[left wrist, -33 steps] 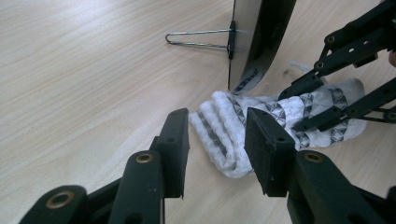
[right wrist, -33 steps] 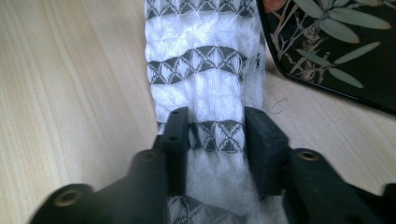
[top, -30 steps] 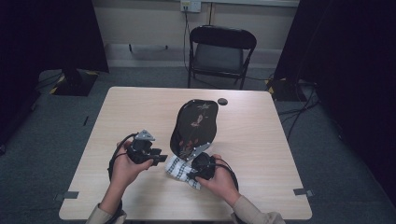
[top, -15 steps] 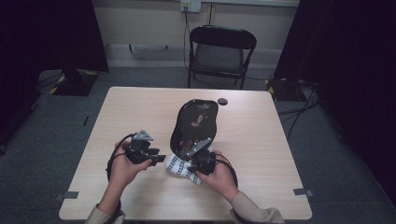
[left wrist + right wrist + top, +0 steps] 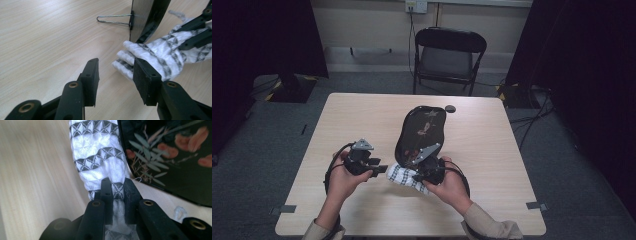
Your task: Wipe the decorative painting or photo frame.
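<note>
Cloth, white with dark triangle bands, lies bunched on the wooden table at the near end of a black floral tray. Right gripper pinches the cloth's end between its jaws. Left gripper sits spread apart, one jaw just beside the cloth's folded edge.
</note>
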Motion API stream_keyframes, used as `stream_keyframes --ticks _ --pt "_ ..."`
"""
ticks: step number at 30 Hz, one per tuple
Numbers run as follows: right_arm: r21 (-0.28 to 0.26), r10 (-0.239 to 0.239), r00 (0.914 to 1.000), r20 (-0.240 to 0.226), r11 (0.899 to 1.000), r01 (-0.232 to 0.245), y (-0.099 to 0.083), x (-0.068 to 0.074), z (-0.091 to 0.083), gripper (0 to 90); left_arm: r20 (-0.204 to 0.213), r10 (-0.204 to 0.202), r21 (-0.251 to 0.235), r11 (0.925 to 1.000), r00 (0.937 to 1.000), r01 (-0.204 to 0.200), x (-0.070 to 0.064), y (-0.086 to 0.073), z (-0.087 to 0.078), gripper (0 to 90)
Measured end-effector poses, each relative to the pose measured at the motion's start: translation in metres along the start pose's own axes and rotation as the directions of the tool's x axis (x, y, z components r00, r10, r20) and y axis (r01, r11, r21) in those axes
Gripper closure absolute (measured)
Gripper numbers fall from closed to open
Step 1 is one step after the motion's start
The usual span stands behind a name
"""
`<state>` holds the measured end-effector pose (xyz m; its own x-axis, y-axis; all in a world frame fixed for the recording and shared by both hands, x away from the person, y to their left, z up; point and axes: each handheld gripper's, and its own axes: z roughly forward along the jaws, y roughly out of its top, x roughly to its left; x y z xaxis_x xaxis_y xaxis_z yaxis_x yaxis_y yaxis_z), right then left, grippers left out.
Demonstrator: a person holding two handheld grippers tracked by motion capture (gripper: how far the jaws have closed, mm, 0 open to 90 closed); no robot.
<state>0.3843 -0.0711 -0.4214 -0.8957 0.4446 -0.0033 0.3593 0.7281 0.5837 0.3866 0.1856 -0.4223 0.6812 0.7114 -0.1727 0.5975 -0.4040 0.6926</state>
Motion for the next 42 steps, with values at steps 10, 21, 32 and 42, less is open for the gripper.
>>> stream_keyframes --ticks 10,21,32,42 --pt "-0.016 -0.040 0.9991 0.017 0.999 0.040 0.018 0.003 -0.022 81.6 -0.008 -0.006 -0.012 0.9999 1.0000 0.006 0.002 0.000 -0.005 55.6" --pt "-0.032 -0.072 0.9968 0.037 0.997 0.073 0.033 0.005 -0.046 81.6 -0.013 -0.014 -0.019 0.9997 0.9998 0.014 0.005 -0.001 -0.006 54.9" --pt "-0.073 -0.082 0.9944 0.067 0.994 0.086 0.054 0.002 -0.074 81.6 -0.010 -0.023 -0.021 0.9995 0.9997 0.023 0.005 -0.002 -0.004 53.6" --pt "-0.106 -0.084 0.9913 0.101 0.990 0.094 0.078 -0.001 -0.092 81.6 -0.005 -0.010 -0.019 0.9998 0.9999 0.010 0.003 0.000 -0.002 52.4"
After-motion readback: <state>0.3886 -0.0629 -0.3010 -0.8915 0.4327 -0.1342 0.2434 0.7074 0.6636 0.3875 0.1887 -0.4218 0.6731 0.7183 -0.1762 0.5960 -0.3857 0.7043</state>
